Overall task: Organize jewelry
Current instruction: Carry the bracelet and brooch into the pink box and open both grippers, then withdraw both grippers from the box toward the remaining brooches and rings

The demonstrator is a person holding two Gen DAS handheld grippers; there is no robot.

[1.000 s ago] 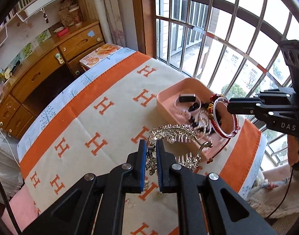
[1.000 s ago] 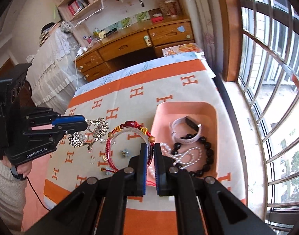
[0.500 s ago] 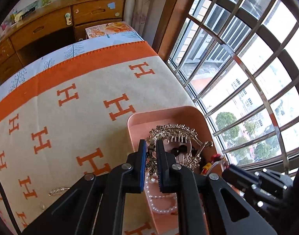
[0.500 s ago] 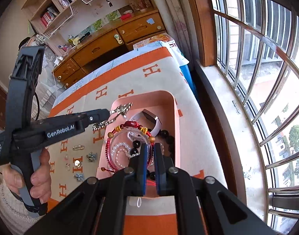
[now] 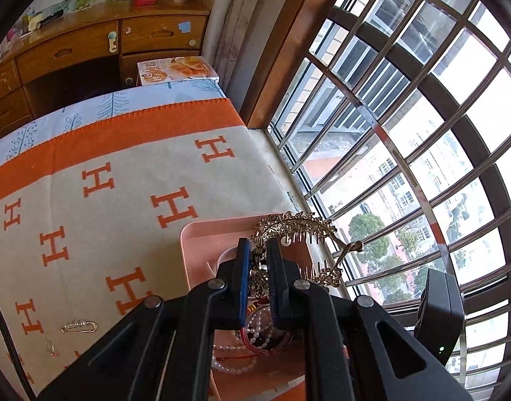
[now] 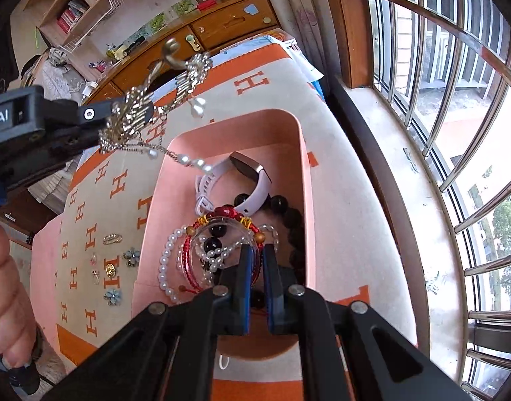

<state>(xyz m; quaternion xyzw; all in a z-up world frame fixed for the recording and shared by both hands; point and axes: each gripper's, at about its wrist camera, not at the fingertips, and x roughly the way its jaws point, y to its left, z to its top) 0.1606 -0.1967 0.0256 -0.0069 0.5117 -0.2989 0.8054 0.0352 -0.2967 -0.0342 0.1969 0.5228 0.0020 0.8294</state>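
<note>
My left gripper (image 5: 255,250) is shut on an ornate metal hair comb (image 5: 299,227) with dangling pearls, held in the air above the far end of the pink tray (image 5: 202,234). The right wrist view shows the same comb (image 6: 138,113) hanging over the tray's left far corner. My right gripper (image 6: 259,254) is shut on a red corded bracelet (image 6: 222,212), which sits low inside the tray (image 6: 302,167). Under and around it lie a white smart band (image 6: 252,197), a black bead bracelet (image 6: 289,215) and a pearl strand (image 6: 163,260).
Several small brooches and pins (image 6: 111,269) lie on the orange and cream blanket left of the tray, and a pearl safety pin (image 5: 80,325) lies nearby. A person's hand (image 6: 4,284) grips the left tool. A barred window (image 5: 422,133) runs along the right, with a wooden desk (image 5: 88,50) behind.
The left gripper has carried the hair comb from over the blanket to above the tray. The right gripper has sunk with the red bracelet down into the tray.
</note>
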